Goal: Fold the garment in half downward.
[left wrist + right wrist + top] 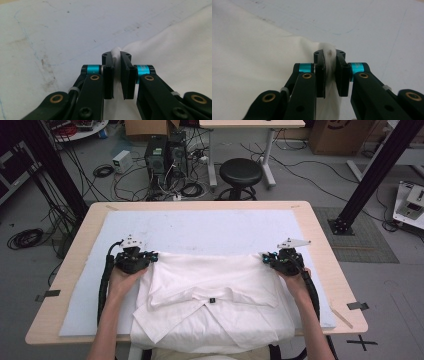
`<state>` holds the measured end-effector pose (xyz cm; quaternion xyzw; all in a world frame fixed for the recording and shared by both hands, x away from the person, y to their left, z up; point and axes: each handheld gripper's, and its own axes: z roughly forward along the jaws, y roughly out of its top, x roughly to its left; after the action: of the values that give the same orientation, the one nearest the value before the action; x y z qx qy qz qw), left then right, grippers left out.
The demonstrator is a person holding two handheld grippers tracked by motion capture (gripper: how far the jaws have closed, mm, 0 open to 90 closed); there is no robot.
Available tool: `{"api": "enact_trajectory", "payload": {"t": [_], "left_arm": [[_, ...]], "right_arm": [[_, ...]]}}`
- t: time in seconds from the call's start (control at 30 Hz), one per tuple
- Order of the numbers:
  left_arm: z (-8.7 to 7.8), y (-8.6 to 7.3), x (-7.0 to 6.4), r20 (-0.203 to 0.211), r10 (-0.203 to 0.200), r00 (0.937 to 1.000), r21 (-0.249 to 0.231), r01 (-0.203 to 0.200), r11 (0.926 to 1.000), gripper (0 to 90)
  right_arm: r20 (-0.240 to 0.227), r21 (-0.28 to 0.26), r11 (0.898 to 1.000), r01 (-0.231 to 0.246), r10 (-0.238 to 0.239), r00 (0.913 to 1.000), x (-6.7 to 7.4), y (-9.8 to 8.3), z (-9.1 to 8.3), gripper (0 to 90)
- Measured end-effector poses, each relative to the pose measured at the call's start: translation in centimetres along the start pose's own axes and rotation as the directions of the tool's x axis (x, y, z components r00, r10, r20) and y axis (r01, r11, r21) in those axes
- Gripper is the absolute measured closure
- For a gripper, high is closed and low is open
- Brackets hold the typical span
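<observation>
A white shirt [210, 295] lies partly folded on the pale blue mat [200, 227], its collar near the table's front edge. My left gripper [152, 257] pinches the shirt's far left corner. In the left gripper view the black jaws of the left gripper [116, 55] are shut on a bunch of the white shirt [175, 55]. My right gripper [265, 258] holds the far right corner. Between the jaws of the right gripper [329, 53] a fold of the shirt [249, 65] is squeezed.
The mat covers a light wooden table [320, 255]. Beyond the table's far edge stand a black stool [241, 172], computer boxes [165, 155] and loose cables on the floor. A black frame post [380, 165] rises at the right.
</observation>
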<state>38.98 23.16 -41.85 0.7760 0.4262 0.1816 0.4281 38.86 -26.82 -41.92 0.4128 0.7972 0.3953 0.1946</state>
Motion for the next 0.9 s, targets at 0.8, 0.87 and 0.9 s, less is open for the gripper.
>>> {"api": "enact_trajectory", "payload": {"t": [0.8, 0.87, 0.9], "left_arm": [[5.4, 3.1, 4.2, -0.118, -0.076, 0.9901, 0.041, 0.082, 0.9958, 82.0], [5.8, 3.1, 4.3, -0.124, -0.086, 0.9886, 0.034, 0.091, 0.9953, 82.0], [6.0, 3.0, 4.4, -0.128, -0.087, 0.9879, 0.04, 0.093, 0.9949, 82.0]], "right_arm": [[0.078, 0.09, 0.995, -0.034, 0.027, 0.9966, -3.0, 5.0, 7.0, 81.5], [0.079, 0.1, 0.994, -0.041, 0.033, 0.9963, -3.3, 5.1, 7.5, 81.5], [0.08, 0.102, 0.994, -0.043, 0.035, 0.9962, -3.4, 5.2, 7.7, 81.5]]}}
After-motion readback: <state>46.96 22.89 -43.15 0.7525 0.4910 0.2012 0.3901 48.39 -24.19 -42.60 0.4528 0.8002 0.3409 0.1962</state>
